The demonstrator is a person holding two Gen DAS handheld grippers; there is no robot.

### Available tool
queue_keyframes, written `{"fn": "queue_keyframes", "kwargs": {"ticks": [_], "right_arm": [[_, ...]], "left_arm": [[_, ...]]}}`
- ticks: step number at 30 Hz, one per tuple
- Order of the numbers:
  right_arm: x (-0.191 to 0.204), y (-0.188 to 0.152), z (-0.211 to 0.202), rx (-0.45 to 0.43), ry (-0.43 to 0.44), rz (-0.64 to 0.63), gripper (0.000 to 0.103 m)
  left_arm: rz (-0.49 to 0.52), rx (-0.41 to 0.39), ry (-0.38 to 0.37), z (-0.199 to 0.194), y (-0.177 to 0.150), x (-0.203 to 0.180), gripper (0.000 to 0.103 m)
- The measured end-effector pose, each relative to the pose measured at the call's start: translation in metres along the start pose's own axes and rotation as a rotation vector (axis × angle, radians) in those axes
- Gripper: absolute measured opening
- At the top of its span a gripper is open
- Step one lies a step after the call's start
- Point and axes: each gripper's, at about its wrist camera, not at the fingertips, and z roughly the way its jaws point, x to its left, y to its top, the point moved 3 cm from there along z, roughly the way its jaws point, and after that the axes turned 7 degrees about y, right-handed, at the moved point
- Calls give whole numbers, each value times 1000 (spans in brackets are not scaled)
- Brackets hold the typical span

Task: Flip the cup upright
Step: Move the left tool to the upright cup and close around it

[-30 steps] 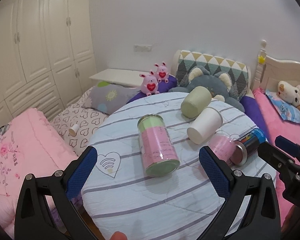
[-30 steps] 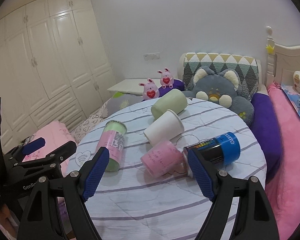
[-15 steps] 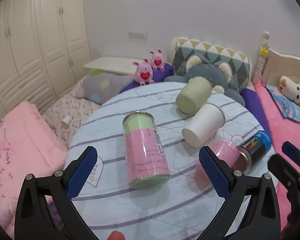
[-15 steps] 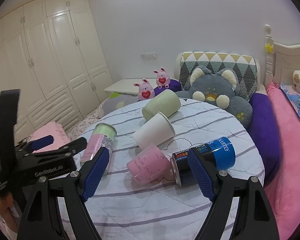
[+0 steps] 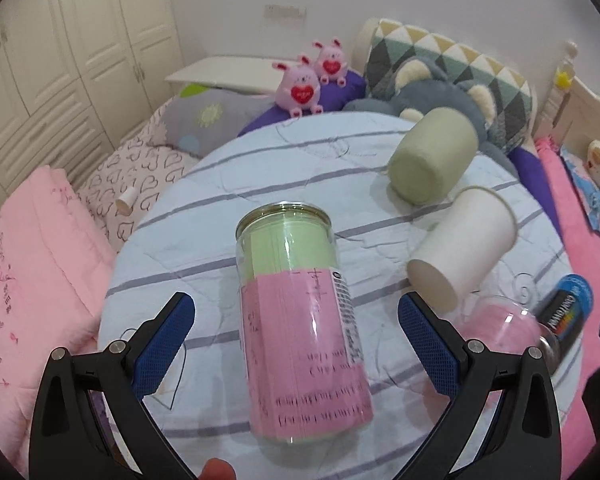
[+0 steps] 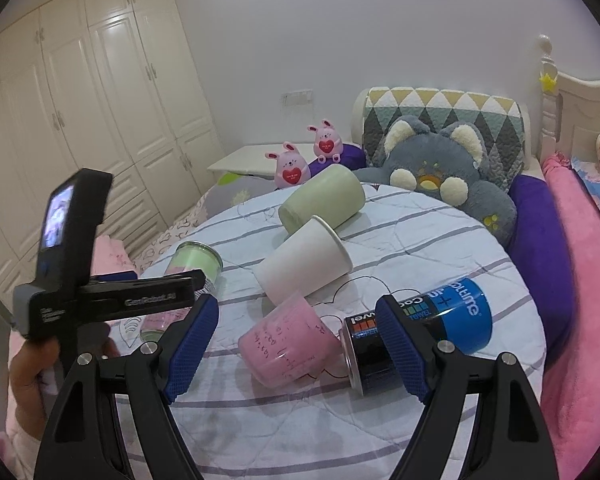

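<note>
Several cups lie on their sides on a round striped table (image 5: 204, 216). A tall clear cup with pink and green paper inside (image 5: 300, 312) lies between the open fingers of my left gripper (image 5: 296, 328), untouched. A small pink cup (image 6: 288, 340) lies between the open fingers of my right gripper (image 6: 296, 340), also apart from the pads. A white paper cup (image 6: 306, 260), a green cup (image 6: 322, 200) and a blue-black can (image 6: 420, 328) lie behind. The left gripper's body (image 6: 112, 300) shows in the right wrist view.
A grey plush cat (image 6: 440, 176) and a patterned cushion (image 6: 440, 108) sit behind the table. Two pink plush rabbits (image 6: 288, 168) stand at the back. Pink bedding (image 5: 32, 280) lies left, a pink bed (image 6: 580, 240) right. White wardrobes (image 6: 100, 100) line the left wall.
My left gripper has moved forward and lower over the tall pink and green cup, which now fills the space between its fingers. My right gripper has come closer to the small pink cup.
</note>
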Motion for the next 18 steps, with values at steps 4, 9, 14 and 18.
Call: {"fn": "queue_keyframes", "kwargs": {"ticks": [4, 9, 14, 18], "right_arm": [[-1, 1, 9, 19, 0, 2, 82], [0, 3, 16, 34, 2, 1, 82], [1, 5, 21, 44, 4, -5, 82], [4, 7, 23, 50, 5, -14, 82]], "left_arm": [[-3, 36, -7, 14, 2, -2, 103], [-9, 47, 2, 23, 6, 0, 102], [-16, 47, -1, 30, 11, 4, 95], [-3, 79, -3, 40, 10, 2, 85]]}}
